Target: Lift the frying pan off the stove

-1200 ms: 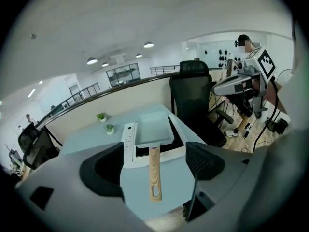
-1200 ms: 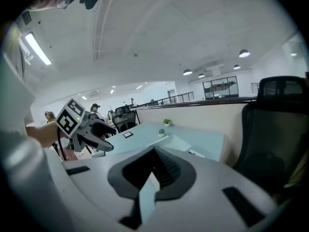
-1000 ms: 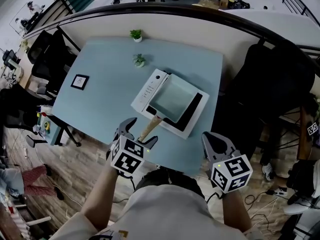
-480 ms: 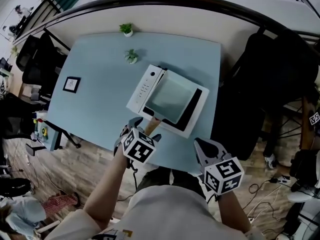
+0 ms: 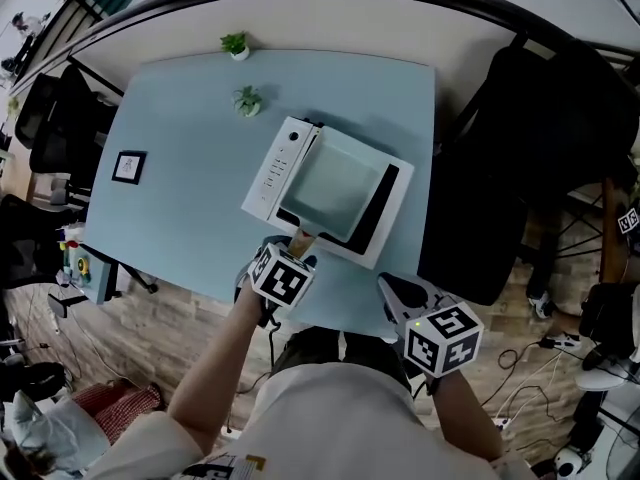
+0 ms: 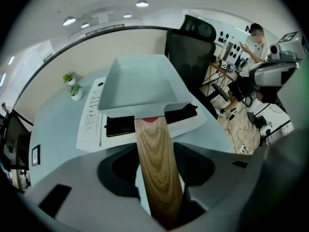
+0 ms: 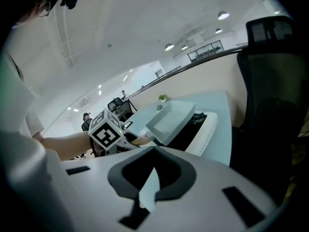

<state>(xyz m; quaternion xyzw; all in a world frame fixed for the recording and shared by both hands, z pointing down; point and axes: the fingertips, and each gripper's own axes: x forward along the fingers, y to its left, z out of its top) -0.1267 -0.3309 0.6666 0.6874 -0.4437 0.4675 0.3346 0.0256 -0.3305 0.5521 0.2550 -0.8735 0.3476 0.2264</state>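
Observation:
A pale square frying pan [image 5: 335, 183] sits on a white stove [image 5: 270, 173] on the light blue table [image 5: 170, 218]. Its wooden handle [image 5: 303, 243] points toward me. My left gripper [image 5: 290, 258] is at the handle, and its jaws are closing. In the left gripper view the handle [image 6: 154, 153] runs between the jaws of that gripper [image 6: 157, 167], with a thin strip of table still showing beside it. The pan [image 6: 140, 81] rests level over the stove [image 6: 91, 124]. My right gripper [image 5: 395, 293] hangs off the table's near edge, shut and empty [image 7: 147, 192].
Two small potted plants [image 5: 235, 45] [image 5: 248, 100] stand at the table's far left. A small framed card [image 5: 128, 166] lies at the left edge. A black office chair [image 5: 500, 148] stands to the right of the table. A person [image 6: 253, 37] stands far off.
My left gripper has moved forward onto the pan's handle, and its jaws have narrowed around it. The right gripper has drifted slightly left. The pan has not moved.

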